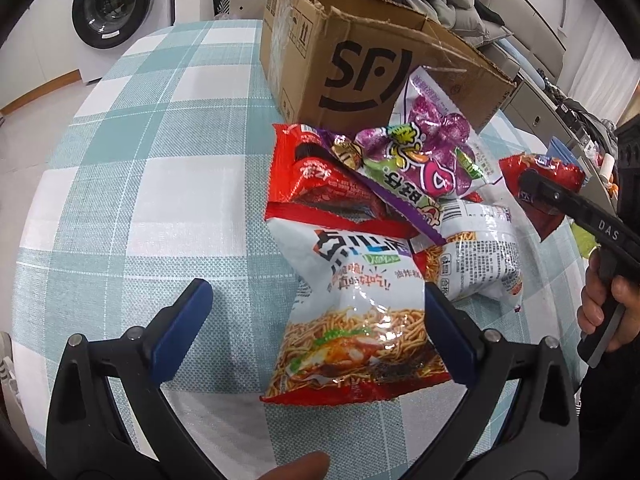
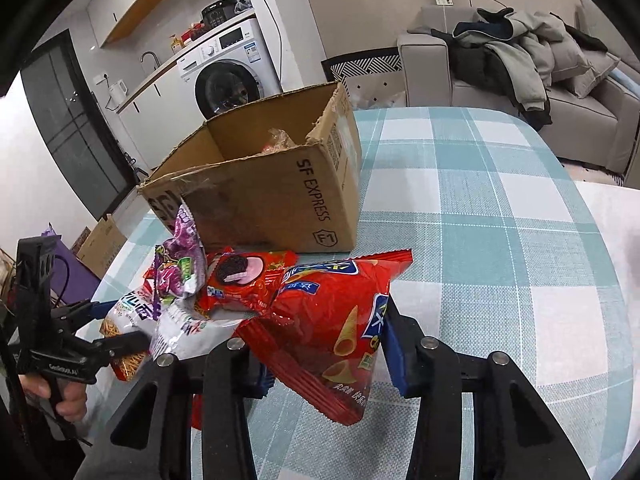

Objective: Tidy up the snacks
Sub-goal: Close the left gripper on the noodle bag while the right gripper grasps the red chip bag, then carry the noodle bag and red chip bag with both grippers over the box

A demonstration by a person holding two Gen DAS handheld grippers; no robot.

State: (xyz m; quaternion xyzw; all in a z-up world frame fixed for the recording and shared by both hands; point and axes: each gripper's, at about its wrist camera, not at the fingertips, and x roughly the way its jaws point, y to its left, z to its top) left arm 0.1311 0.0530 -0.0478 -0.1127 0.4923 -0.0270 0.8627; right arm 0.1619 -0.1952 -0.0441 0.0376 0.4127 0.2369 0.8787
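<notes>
The right hand-held gripper (image 2: 320, 344) has its blue pads pressed against both sides of a red bag of cone-shaped corn snacks (image 2: 336, 320), jaws narrowed onto it; the bag puffs out between the fingers and its lower corner hangs in front of them. In the left wrist view this same bag (image 1: 540, 176) shows at the tip of the right tool, to the right of the cardboard box (image 1: 360, 68) and just beside the snack pile.

The left hand-held gripper (image 1: 316, 328) stands wide. Its right pad (image 1: 444, 328) touches the edge of a white-and-red bag of fried noodle snacks (image 1: 356, 320) that lies flat on the checked worktop (image 1: 140, 180); its left pad (image 1: 180, 328) is apart from the bag, over bare cloth. It holds nothing.

The box, open at the top and printed with SF EXPRESS on the side, sits on the worktop behind the pile. Something wrapped in clear plastic (image 2: 280, 140) shows inside it, too hidden to identify. In front of the box, leaning against its face, is a purple sweets bag (image 1: 424, 156), overlapping a red noodle packet (image 1: 312, 176). A second white noodle-snack bag (image 1: 476, 252) lies nearer than these, beside the first one. From the right wrist view, a red packet of chocolate sandwich biscuits (image 2: 244, 276) rests just in front of the box, behind the held bag.
</notes>
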